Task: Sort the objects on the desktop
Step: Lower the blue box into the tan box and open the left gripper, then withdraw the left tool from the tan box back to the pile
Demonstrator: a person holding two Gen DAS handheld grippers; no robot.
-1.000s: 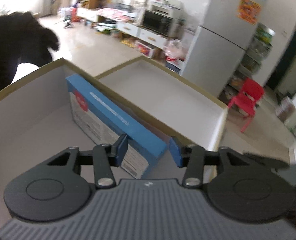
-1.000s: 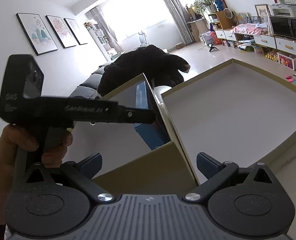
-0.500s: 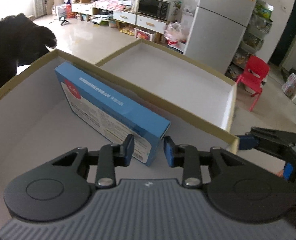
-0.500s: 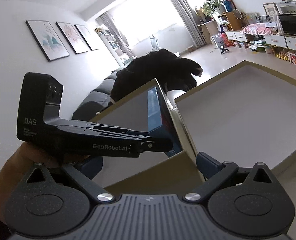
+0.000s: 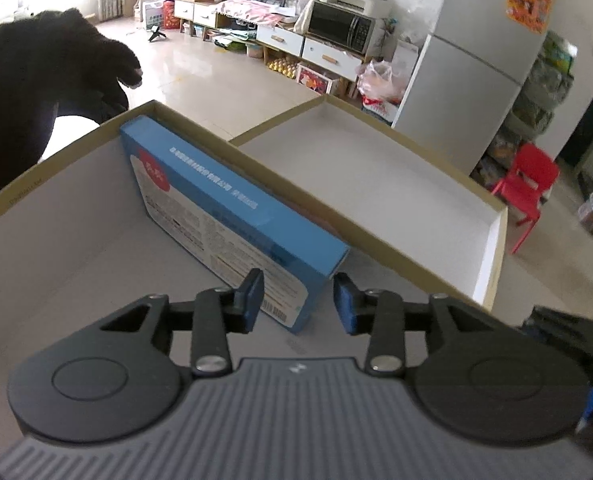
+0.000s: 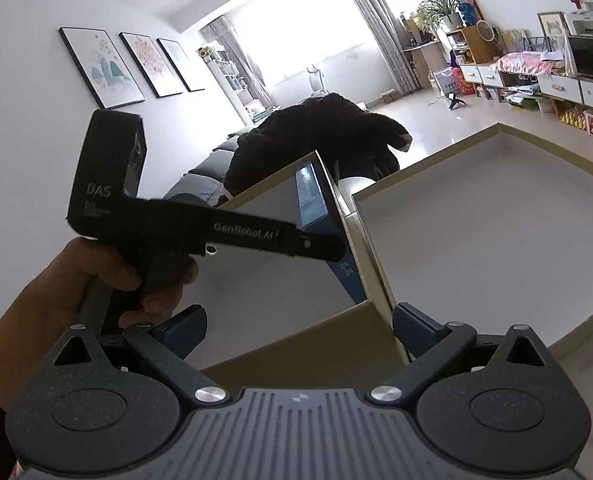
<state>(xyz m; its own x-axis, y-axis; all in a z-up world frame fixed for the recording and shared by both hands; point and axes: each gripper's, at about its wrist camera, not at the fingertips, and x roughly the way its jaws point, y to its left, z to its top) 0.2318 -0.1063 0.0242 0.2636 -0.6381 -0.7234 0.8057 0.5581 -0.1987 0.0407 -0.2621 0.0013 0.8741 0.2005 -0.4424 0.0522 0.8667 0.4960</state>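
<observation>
Left wrist view, left to right: dark plush shape point(image 5: 44, 80) past the far left corner of the tray, blocking part of the floor. Near cardboard tray point(image 5: 76, 148), white inside, holds the blue box point(image 5: 232, 216). The box stands on its long edge, tilted, leaning against the wall shared with the second cardboard tray point(image 5: 492, 216), which sits right beside it. Left gripper point(image 5: 298, 302) is above the near tray, jaws opening. The box's near corner sits between the blue pads point(image 5: 252, 296) with a gap on both sides, so no grip on it. Right edge of that view shows part of the other tool, too blurred to read.

Right wrist view: a hand point(image 6: 108, 284) holds the left tool over the near tray. Right gripper point(image 6: 298, 330) has its claw spread wide, straddling the near end of the wall between the two trays, pinching nothing. Blue box visible edge-on behind that wall
</observation>
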